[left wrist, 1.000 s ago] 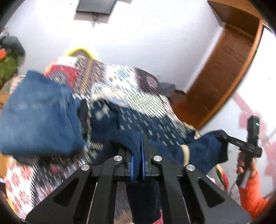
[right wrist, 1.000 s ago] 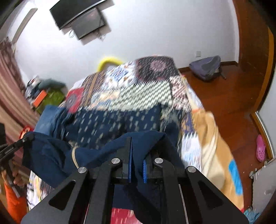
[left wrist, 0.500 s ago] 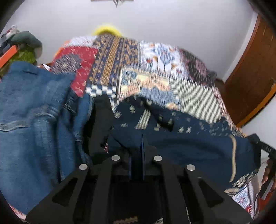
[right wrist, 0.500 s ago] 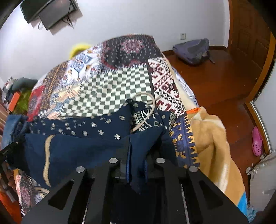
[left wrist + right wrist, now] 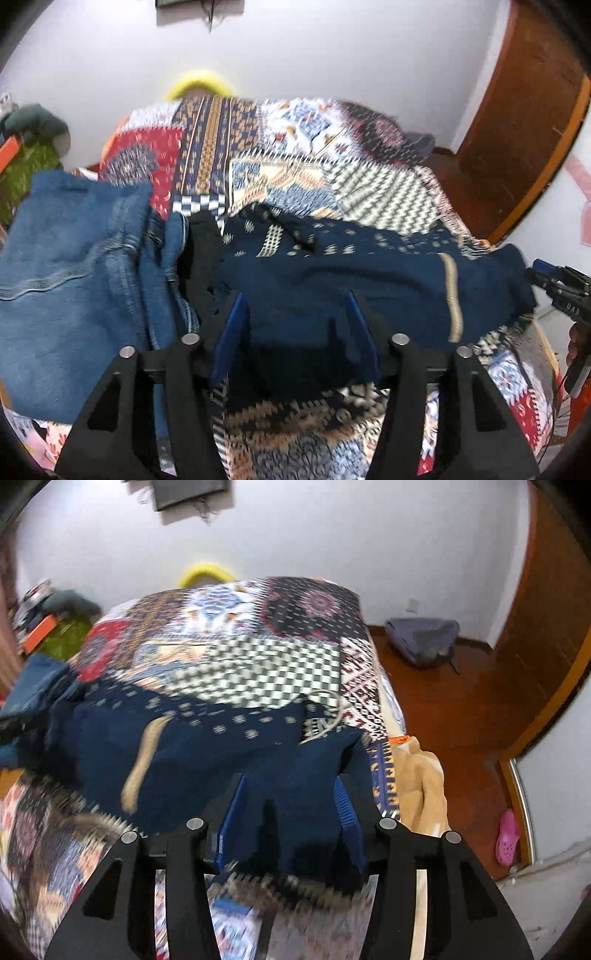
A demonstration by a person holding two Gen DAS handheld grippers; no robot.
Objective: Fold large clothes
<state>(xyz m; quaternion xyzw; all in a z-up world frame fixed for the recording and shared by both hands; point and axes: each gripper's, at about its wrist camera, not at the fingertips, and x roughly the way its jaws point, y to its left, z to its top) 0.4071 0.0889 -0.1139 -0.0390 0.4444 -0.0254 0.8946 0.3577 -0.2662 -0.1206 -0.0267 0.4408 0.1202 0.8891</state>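
Note:
A dark navy garment (image 5: pixel 332 280) with a tan stripe and a light dotted pattern lies folded over on the patchwork bedspread (image 5: pixel 280 177). My left gripper (image 5: pixel 295 302) hovers at its near left edge, jaws opening, navy cloth lying slack between the blue pads without being pinched. In the right wrist view the same garment (image 5: pixel 207 746) spreads to the left. My right gripper (image 5: pixel 290 786) is at its near right corner, jaws also opening, with cloth loose between them. The right gripper (image 5: pixel 554 288) also shows at the far right of the left wrist view.
Folded blue jeans (image 5: pixel 74 280) lie on the bed to the left, beside a black cloth (image 5: pixel 201 258). A tan blanket (image 5: pixel 421 779) hangs off the bed's right side. On the wooden floor are a grey backpack (image 5: pixel 424 642) and a pink clog (image 5: pixel 508 836).
Both grippers came down toward the bed with the navy garment pinched, laid it down, and have now spread their jaws, releasing the cloth.

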